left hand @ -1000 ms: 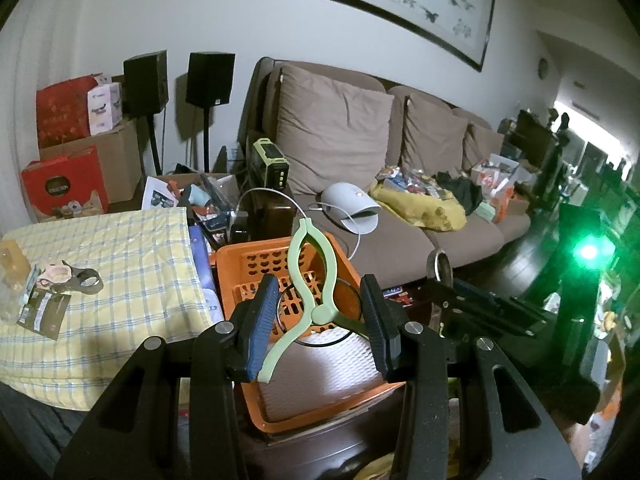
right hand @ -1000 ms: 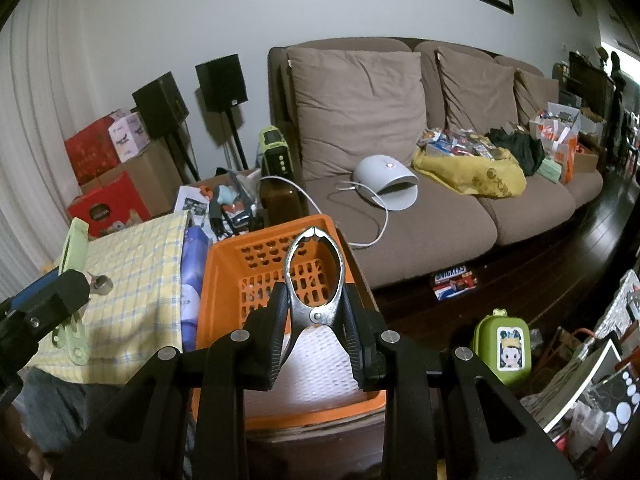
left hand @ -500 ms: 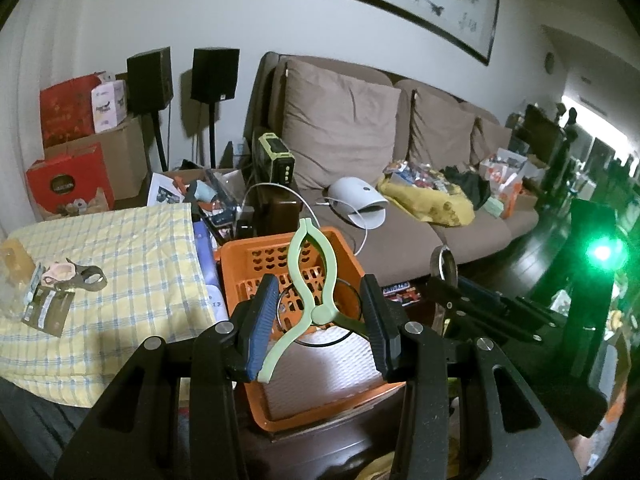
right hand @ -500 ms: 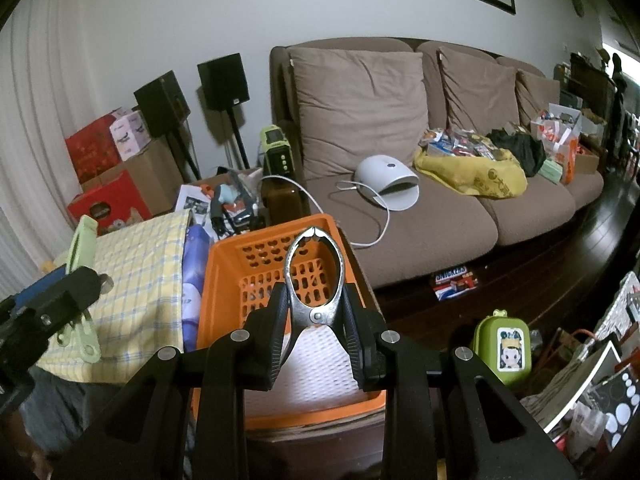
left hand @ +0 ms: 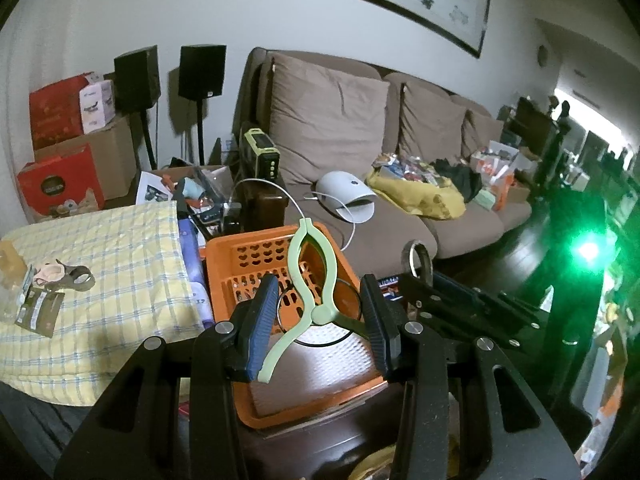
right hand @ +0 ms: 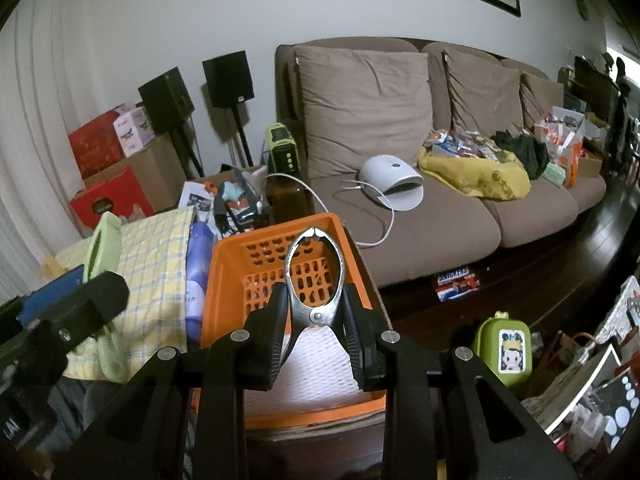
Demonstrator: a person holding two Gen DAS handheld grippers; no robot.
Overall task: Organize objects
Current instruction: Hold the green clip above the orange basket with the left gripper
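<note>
Nothing moved, green tongs (left hand: pixel 310 280) tip-forward (over orange basket (left hand: pixel 224 256)).

left hand-held gripper (left hand: pixel 318 326): clamped, tilted down | right hand-held gripper (right hand: pixel 316 330): clamped, tilted down

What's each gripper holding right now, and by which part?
Left gripper holds the green tongs by the two handles, near the pivot. Right gripper holds the metal cracker by its handles, just below the pivot.
</note>
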